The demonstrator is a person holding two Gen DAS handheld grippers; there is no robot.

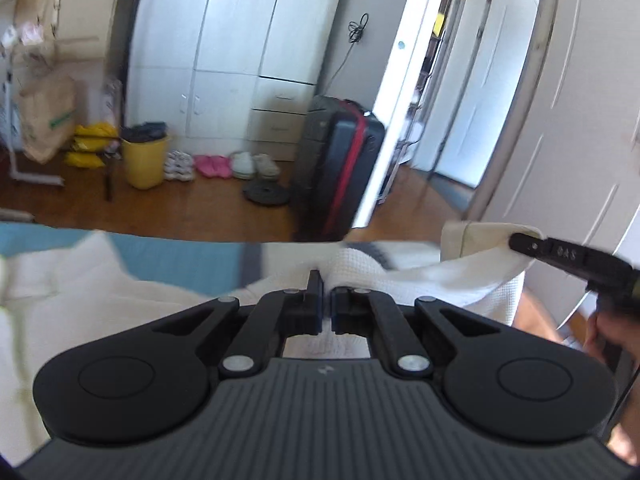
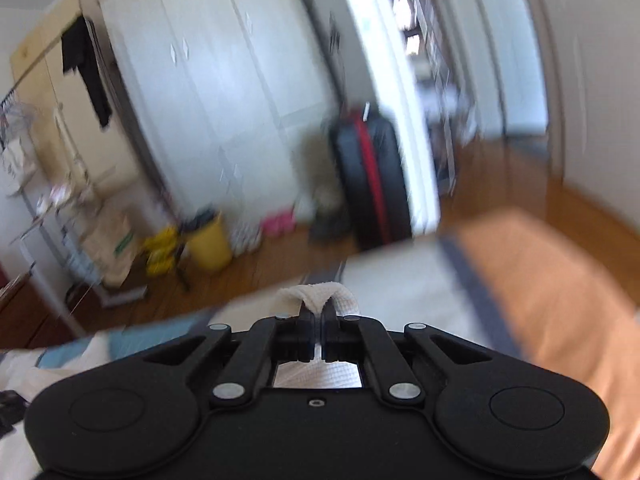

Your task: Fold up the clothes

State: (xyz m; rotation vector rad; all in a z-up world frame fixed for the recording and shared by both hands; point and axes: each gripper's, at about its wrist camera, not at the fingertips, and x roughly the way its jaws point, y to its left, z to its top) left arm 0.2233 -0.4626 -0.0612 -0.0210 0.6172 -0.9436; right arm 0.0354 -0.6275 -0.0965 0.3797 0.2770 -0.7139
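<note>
A white waffle-knit garment [image 1: 432, 276] is held up above the bed between both grippers. My left gripper [image 1: 327, 286] is shut on a bunched edge of it. My right gripper [image 2: 319, 310] is shut on another edge, which folds over its fingertips as a white band [image 2: 316, 294]. The right gripper's fingers [image 1: 532, 245] also show at the right of the left wrist view, pinching the cloth's far corner. More white cloth [image 1: 80, 284] lies on the bed at left. The right wrist view is blurred.
The bed has a blue [image 1: 172, 258] and white cover with an orange part [image 2: 540, 280] at right. Beyond its edge is wooden floor [image 1: 192, 208] with a yellow bucket [image 1: 144, 160], shoes [image 1: 216, 165], a weight plate [image 1: 266, 194] and a black-red suitcase [image 1: 340, 168]. White wardrobes [image 1: 224, 48] stand behind.
</note>
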